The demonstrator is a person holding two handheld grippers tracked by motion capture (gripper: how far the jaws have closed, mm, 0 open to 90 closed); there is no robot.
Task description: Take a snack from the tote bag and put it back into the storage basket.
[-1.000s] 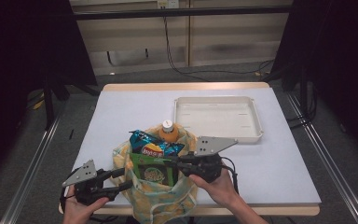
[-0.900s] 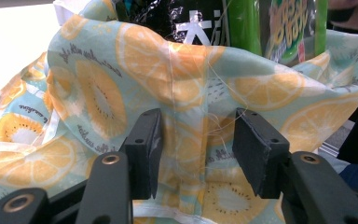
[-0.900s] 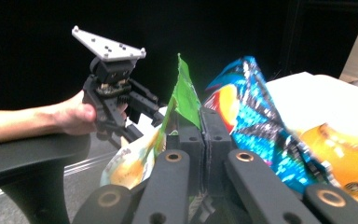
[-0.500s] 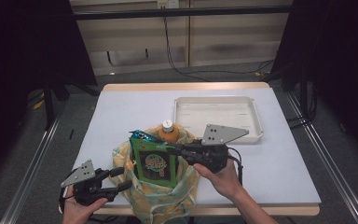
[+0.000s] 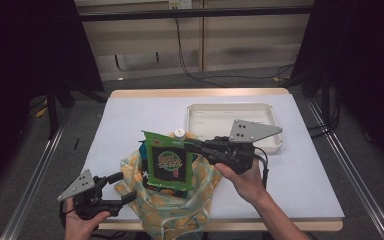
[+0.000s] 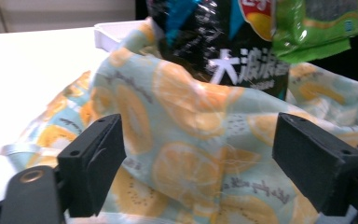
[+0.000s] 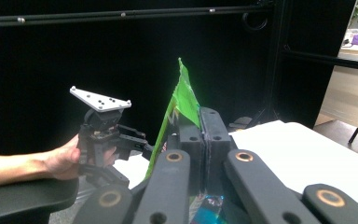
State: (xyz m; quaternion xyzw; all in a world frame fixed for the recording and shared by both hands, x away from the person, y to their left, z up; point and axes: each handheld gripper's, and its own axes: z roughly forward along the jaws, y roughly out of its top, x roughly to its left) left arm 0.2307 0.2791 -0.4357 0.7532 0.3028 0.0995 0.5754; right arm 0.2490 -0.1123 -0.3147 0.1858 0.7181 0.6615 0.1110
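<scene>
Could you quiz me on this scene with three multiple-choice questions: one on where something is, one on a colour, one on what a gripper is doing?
1. Where is the white tray?
A. on the table, beyond the fruit-print bag
B. inside the bag
C. on the floor

2. What colour is the packet held above the bag?
A. red
B. green
C. white

3. How does the left gripper stand?
A. shut on the tray
B. shut on a bottle
C. open, its jaws apart at the bag's cloth

Answers:
1. A: the tray sits on the far right part of the table, behind the bag.
2. B: the right gripper is pinching a green packet at its edge.
3. C: the left gripper view shows both pads spread, with the cloth between them and neither pressing on it; the jaws have just been opening.
</scene>
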